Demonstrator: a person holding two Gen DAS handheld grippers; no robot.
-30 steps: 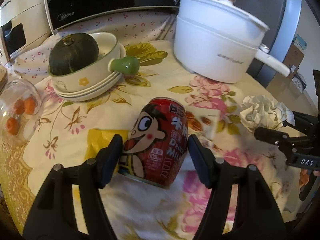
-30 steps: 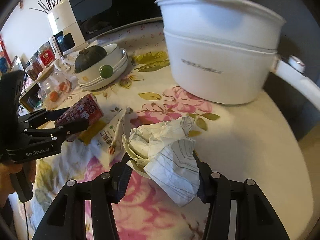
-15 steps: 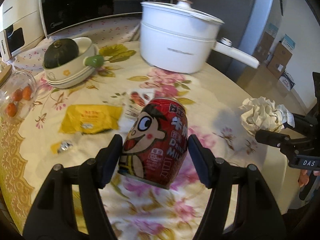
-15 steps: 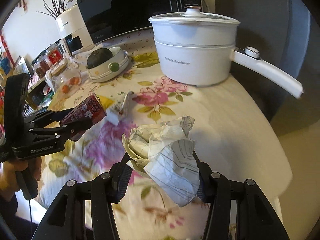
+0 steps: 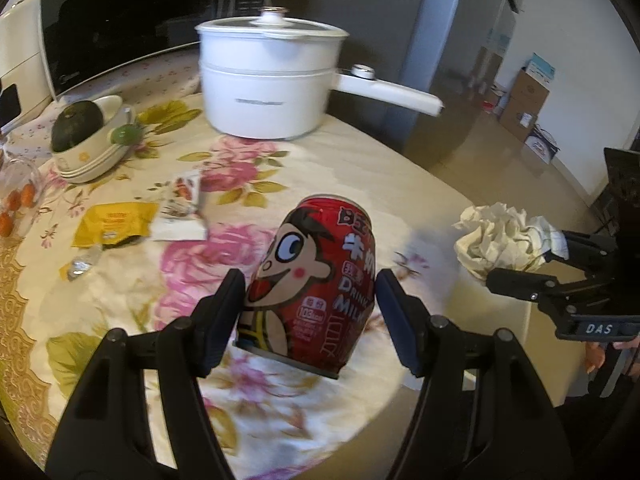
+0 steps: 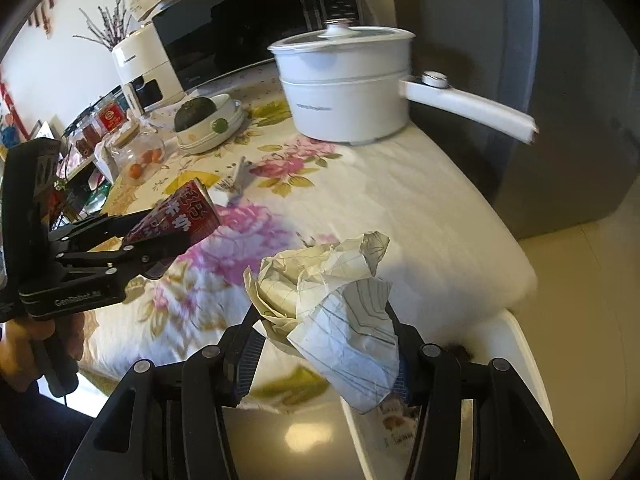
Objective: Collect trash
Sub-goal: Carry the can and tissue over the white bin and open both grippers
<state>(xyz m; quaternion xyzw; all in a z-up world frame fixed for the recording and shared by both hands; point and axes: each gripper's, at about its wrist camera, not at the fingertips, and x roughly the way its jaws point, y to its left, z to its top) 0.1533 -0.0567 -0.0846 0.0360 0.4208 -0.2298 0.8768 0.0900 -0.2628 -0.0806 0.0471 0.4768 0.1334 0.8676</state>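
Tongs (image 5: 308, 312) tight on milk can (image 5: 310, 288)

Right gripper (image 6: 322, 344) clamps crumpled paper (image 6: 332, 304) above floral table (image 6: 400, 208)

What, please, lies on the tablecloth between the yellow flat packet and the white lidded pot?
A white printed snack wrapper lies between the yellow flat packet and the white lidded pot, shown in the left wrist view.

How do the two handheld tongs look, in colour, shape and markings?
Both tongs are black, with angular linkage arms joined by round silver-grey bolts. The left tongs have broad, flat black fingers; their body reads "GenRobot.AI" in the right wrist view. The right tongs have blue-textured pads on their fingers; their body reads "DAS" in the left wrist view. A thin black cable hangs below the left handle.
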